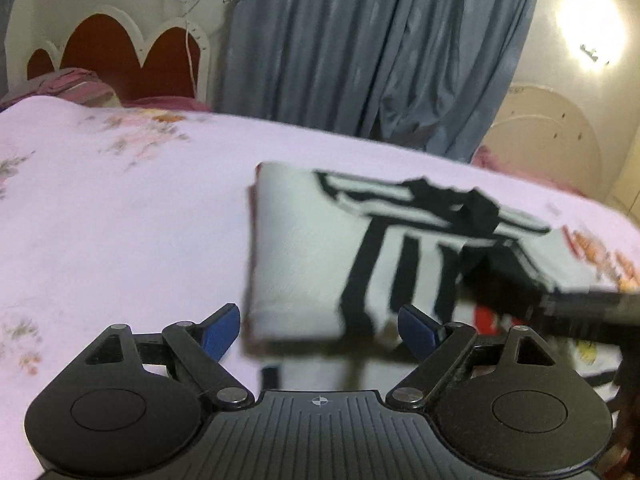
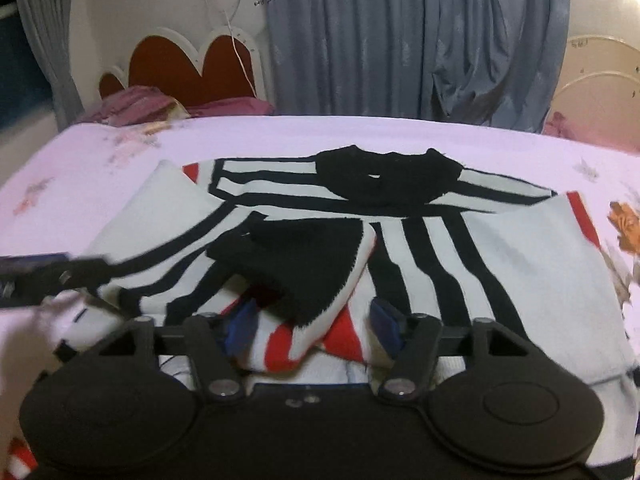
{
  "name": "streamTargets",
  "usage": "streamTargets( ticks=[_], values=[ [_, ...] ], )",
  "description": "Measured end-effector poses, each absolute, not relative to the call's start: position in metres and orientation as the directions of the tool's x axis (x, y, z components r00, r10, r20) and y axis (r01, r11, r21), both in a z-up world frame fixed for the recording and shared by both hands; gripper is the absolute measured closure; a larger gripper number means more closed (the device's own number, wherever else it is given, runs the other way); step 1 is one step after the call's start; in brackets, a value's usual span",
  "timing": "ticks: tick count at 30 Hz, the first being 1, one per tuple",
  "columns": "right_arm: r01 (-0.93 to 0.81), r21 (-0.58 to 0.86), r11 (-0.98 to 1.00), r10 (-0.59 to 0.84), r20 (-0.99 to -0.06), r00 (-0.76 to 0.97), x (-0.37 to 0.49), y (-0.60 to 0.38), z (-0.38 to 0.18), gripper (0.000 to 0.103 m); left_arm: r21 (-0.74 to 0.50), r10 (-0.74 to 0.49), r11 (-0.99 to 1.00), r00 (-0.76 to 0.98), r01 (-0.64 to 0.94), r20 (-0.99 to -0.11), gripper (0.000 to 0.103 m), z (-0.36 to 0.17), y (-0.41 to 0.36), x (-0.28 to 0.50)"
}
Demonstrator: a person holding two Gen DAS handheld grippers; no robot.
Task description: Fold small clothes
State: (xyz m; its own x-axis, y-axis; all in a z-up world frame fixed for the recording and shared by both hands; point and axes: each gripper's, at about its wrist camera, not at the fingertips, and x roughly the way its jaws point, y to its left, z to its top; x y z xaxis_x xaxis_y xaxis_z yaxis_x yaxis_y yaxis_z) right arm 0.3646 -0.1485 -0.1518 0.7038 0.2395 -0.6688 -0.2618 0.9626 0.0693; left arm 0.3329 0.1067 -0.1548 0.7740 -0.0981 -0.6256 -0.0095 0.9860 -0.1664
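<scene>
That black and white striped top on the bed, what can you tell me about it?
The striped top looks like soft knit, white with black stripes and a black collar. It lies flat on the pale floral bedsheet, sides folded inward, one black cuff across its middle. Red and white fabric shows at its near edge, between the right gripper's blue fingers.

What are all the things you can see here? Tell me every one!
Sweater: one, white with black stripes and black collar, red parts underneath, lying on the bed with both sleeves folded in.
Bed sheet: one, pale pink with flowers, under the sweater.
Headboard: one, dark red with white scalloped edge, far left.
Pillows: dark pink, by the headboard; count unclear.
Curtain: blue-grey, behind the bed.
Cord: one, white, hanging on the wall.
Left tongs: black with blue pads, open, at the sweater's near edge.
Right tongs: black with blue pads, sweater fabric between them.
</scene>
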Motion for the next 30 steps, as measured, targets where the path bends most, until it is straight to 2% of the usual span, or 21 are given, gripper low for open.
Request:
streamTargets(
  ticks=[3, 4, 6, 7, 11, 13, 14, 15, 17, 21, 23, 24, 26, 28, 30],
  values=[
    [-0.236, 0.088, 0.968, 0.234, -0.659, 0.715, 0.369, -0.152, -0.148, 0.079, -0.145, -0.082, 0.989, 0.773, -0.012, -0.630, 0.018, -0.161, 0.111, 0.328],
    [-0.226, 0.104, 0.969, 0.238, -0.654, 0.718, 0.370, -0.156, -0.146, 0.082, -0.131, -0.075, 0.991, 0.773, -0.011, -0.630, 0.018, -0.163, 0.109, 0.330],
    [-0.196, 0.156, 0.968, 0.251, -0.643, 0.723, 0.372, -0.165, -0.142, 0.094, -0.107, -0.056, 0.994, 0.781, -0.014, -0.621, 0.018, -0.168, 0.105, 0.337],
    [-0.179, 0.176, 0.968, 0.251, -0.633, 0.733, 0.372, -0.171, -0.138, 0.095, -0.108, -0.048, 0.994, 0.790, -0.023, -0.611, 0.022, -0.169, 0.104, 0.340],
    [-0.081, 0.273, 0.959, 0.229, -0.570, 0.789, 0.370, -0.210, -0.119, 0.096, -0.108, -0.039, 0.994, 0.794, -0.034, -0.607, 0.054, -0.173, 0.102, 0.354],
    [-0.021, 0.312, 0.950, 0.208, -0.582, 0.786, 0.373, -0.234, -0.119, 0.096, -0.127, -0.048, 0.991, 0.781, -0.041, -0.623, 0.072, -0.179, 0.103, 0.360],
    [0.011, 0.350, 0.937, 0.220, -0.614, 0.758, 0.378, -0.247, -0.125, 0.093, -0.142, -0.051, 0.989, 0.773, -0.051, -0.632, 0.073, -0.182, 0.103, 0.361],
    [0.041, 0.382, 0.923, 0.232, -0.641, 0.732, 0.380, -0.258, -0.133, 0.086, -0.157, -0.049, 0.985, 0.774, -0.066, -0.631, 0.073, -0.183, 0.105, 0.361],
    [0.110, 0.384, 0.917, 0.197, -0.676, 0.710, 0.378, -0.275, -0.144, 0.083, -0.175, -0.052, 0.982, 0.777, -0.076, -0.628, 0.073, -0.185, 0.105, 0.359],
    [0.141, 0.424, 0.895, 0.214, -0.684, 0.698, 0.371, -0.293, -0.154, 0.066, -0.183, -0.062, 0.981, 0.774, -0.070, -0.630, 0.073, -0.185, 0.108, 0.357],
    [0.134, 0.419, 0.898, 0.215, -0.683, 0.698, 0.371, -0.293, -0.156, 0.071, -0.195, -0.062, 0.978, 0.773, -0.080, -0.632, 0.073, -0.185, 0.110, 0.356],
    [0.130, 0.404, 0.906, 0.202, -0.680, 0.704, 0.371, -0.291, -0.155, 0.083, -0.198, -0.061, 0.977, 0.773, -0.085, -0.632, 0.073, -0.185, 0.110, 0.356],
    [0.115, 0.386, 0.915, 0.198, -0.680, 0.706, 0.373, -0.285, -0.156, 0.092, -0.205, -0.058, 0.974, 0.772, -0.095, -0.633, 0.073, -0.186, 0.110, 0.357],
    [0.100, 0.364, 0.926, 0.189, -0.676, 0.712, 0.374, -0.278, -0.153, 0.096, -0.211, -0.057, 0.972, 0.776, -0.099, -0.629, 0.075, -0.183, 0.110, 0.355],
    [0.025, 0.304, 0.952, 0.178, -0.621, 0.763, 0.368, -0.267, -0.137, 0.096, -0.199, -0.054, 0.976, 0.778, -0.092, -0.626, 0.075, -0.182, 0.108, 0.355]
  ],
)
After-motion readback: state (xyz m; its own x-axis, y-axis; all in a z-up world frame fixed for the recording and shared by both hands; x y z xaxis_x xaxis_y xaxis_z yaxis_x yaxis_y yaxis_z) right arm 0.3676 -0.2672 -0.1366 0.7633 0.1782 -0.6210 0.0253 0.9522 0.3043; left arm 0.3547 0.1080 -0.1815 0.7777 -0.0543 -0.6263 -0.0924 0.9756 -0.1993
